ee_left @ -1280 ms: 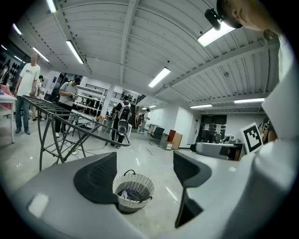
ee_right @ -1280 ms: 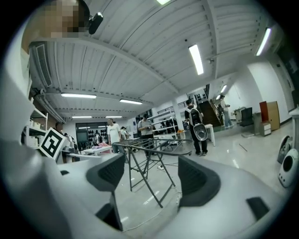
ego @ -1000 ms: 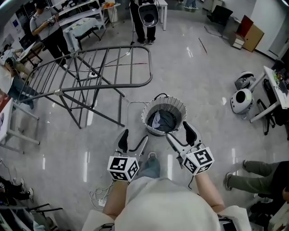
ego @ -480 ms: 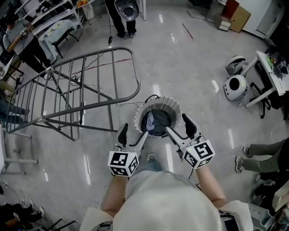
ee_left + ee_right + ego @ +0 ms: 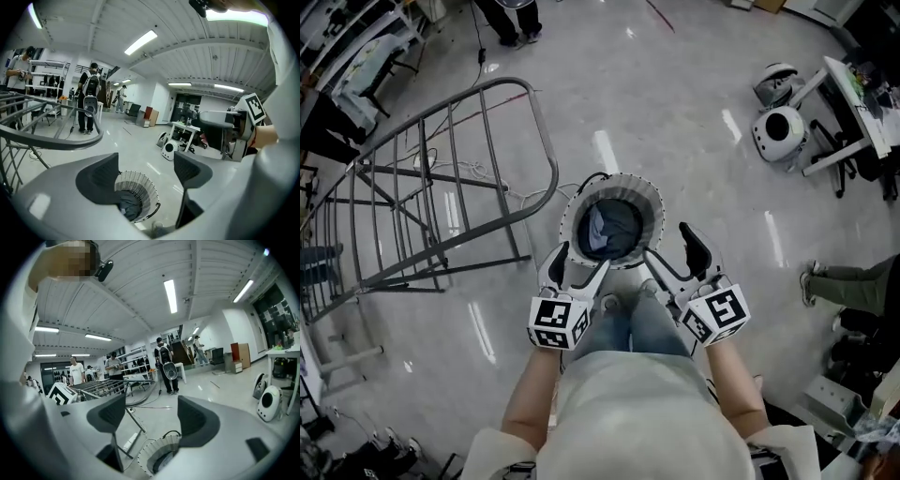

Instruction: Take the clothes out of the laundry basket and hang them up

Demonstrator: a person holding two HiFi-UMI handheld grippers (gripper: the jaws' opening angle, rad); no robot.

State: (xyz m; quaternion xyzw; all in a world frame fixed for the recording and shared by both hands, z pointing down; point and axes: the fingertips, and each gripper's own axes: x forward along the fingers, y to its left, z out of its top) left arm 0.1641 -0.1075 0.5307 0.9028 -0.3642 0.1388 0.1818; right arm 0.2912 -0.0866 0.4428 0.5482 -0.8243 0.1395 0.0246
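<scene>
A round white laundry basket [image 5: 649, 200] stands on the floor just ahead of the person's feet, with dark and pale clothes [image 5: 607, 228] inside. The same basket [image 5: 140, 185] shows low between the jaws in the left gripper view, and the basket [image 5: 161, 448] appears low in the right gripper view. My left gripper [image 5: 578, 268] hangs open just left of the basket's near rim, holding nothing. My right gripper [image 5: 671, 253] is open too, at the near right rim, empty. A grey metal drying rack [image 5: 441, 187] stands to the left, bare.
White round robot units [image 5: 780, 127] and a table leg [image 5: 825, 159] stand at the far right. A seated person's legs [image 5: 848, 281] are at the right edge. A person [image 5: 502, 19] stands beyond the rack. Cables [image 5: 478, 173] trail on the floor under the rack.
The view has moved forward, so the basket now lies right under both grippers. Both grippers stay open and empty, closer to the basket's rim than before.
</scene>
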